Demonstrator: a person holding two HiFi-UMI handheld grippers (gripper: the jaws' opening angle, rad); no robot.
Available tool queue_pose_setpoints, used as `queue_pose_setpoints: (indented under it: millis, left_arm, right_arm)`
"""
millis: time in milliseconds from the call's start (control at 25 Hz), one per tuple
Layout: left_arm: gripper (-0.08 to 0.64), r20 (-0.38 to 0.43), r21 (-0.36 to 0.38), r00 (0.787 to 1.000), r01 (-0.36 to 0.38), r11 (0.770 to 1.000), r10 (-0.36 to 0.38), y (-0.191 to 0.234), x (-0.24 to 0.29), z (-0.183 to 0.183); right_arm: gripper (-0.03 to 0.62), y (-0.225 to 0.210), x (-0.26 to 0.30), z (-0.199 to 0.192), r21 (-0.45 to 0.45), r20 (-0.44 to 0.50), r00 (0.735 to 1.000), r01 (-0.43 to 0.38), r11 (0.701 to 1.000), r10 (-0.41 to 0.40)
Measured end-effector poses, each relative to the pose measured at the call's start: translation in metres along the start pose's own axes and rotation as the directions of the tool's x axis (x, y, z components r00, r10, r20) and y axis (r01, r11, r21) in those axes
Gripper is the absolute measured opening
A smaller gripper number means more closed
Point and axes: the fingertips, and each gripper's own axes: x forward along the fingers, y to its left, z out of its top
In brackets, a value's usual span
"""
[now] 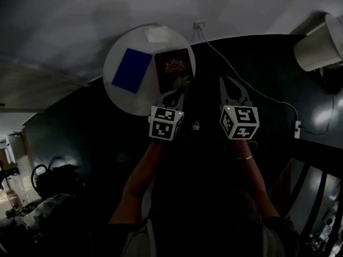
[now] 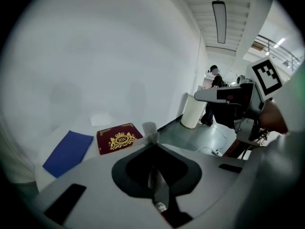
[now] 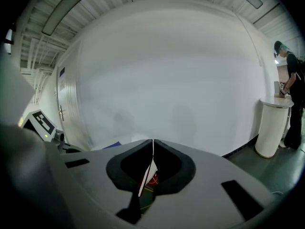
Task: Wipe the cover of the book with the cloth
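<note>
text | left gripper view | book (image 2: 116, 138) | gold crest on maroon cover reads "RW"

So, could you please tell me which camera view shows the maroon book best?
The left gripper view: the book lies well lit, its cover and gold crest plain. The head view shows it from above on the round table, but dim. The right gripper view does not show it.

A round white desk (image 1: 119, 55) carries a blue sheet (image 1: 132, 70) and, near the wall, a small white paper (image 1: 156, 33). A white cable (image 1: 231, 64) crosses the dark floor. Far off, a person (image 3: 291, 80) stands at a white pedestal (image 3: 269, 128).
</note>
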Motion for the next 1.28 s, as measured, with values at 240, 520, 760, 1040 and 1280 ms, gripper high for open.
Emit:
queue_pose_setpoints:
  millis: [240, 520, 760, 1040, 1280]
  left_arm:
    - [0.026, 0.086, 0.028, 0.996, -0.015, 0.999, 0.013, 0.001, -0.004, 0.036]
    - [0.026, 0.197, 0.06, 0.98, -0.051, 0.997, 0.038, 0.002, -0.019, 0.079]
    - [0.025, 0.292, 0.079, 0.955, -0.081, 0.994, 0.055, -0.002, -0.035, 0.105]
    - [0.025, 0.372, 0.094, 0.926, -0.097, 0.991, 0.055, -0.006, -0.052, 0.126]
    - [0.025, 0.403, 0.094, 0.913, -0.105, 0.99, 0.059, -0.006, -0.059, 0.137]
  right_arm:
    - [0.029, 0.003, -0.002, 0.004, 0.001, 0.011, 1.0, -0.003, 1.0, 0.003]
    - [0.029, 0.011, -0.001, 0.012, -0.008, 0.027, 0.999, -0.028, 1.0, 0.029]
    - [0.029, 0.013, -0.007, 0.022, -0.015, 0.056, 0.998, -0.042, 0.999, 0.043]
    - [0.028, 0.018, -0.012, 0.031, -0.042, 0.087, 0.995, -0.048, 0.998, 0.051]
    - [0.028, 0.024, -0.015, 0.044, -0.077, 0.119, 0.99, -0.07, 0.995, 0.079]
